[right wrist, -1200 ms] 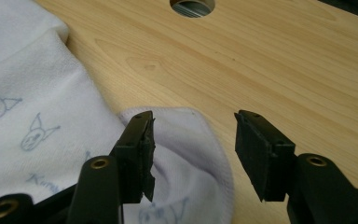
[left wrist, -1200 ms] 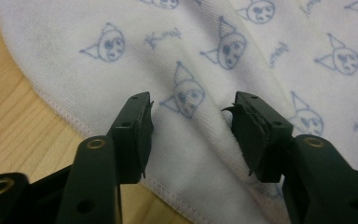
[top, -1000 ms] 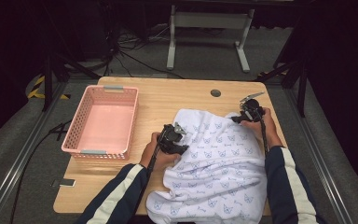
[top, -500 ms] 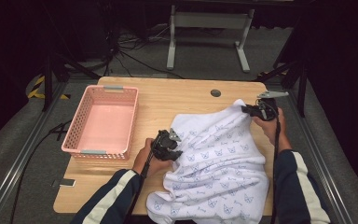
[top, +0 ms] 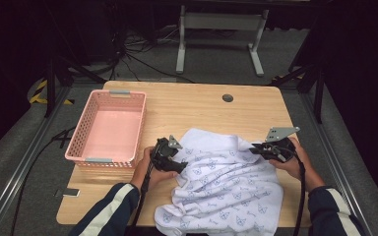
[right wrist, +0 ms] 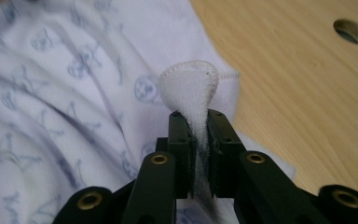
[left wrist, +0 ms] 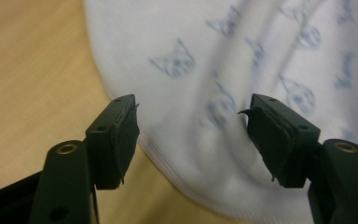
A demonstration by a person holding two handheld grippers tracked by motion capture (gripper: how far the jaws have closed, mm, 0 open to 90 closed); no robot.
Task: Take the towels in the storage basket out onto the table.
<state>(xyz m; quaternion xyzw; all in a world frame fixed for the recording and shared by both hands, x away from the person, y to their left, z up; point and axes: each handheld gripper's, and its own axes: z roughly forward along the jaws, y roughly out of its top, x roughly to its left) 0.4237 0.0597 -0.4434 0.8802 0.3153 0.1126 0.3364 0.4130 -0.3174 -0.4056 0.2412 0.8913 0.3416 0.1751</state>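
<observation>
Right claw (right wrist: 197, 126) is pinching a folded edge of the white printed cloth (top: 226, 189) tight between its jaws | left claw (left wrist: 191, 135), jaws just opening, is standing spread over the cloth's hem, gripping nothing | cloth is lying rumpled on the worktop (top: 187, 105), beside the pink basket (top: 109, 129)
</observation>
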